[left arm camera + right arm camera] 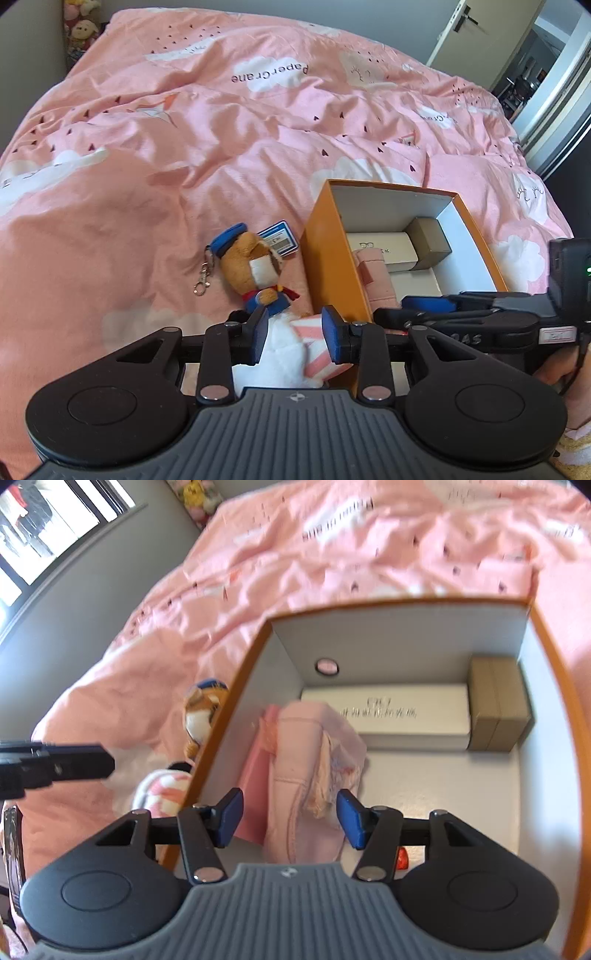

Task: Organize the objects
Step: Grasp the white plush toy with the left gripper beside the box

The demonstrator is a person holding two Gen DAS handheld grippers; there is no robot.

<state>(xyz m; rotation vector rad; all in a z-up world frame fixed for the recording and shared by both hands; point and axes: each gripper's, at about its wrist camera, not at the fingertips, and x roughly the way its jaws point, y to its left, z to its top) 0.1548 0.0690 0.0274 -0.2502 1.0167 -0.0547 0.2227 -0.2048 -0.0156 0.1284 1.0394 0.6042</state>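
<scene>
The soft pink fabric pouch [306, 771] is judged released into the orange cardboard box [557, 672]; the right gripper [290, 818] is spread wide. Next, the pink-and-white striped plush [314, 336], bracketed untouched by the narrowly parted left gripper [295, 334], needs gripping and carrying toward three o'clock.

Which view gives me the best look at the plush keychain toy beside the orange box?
Left wrist view: the plush keychain toy lies fully in sight on the bedspread, metal clasp included, just outside the orange box. In the right wrist view only its head peeks past the box wall, blurred.
</scene>
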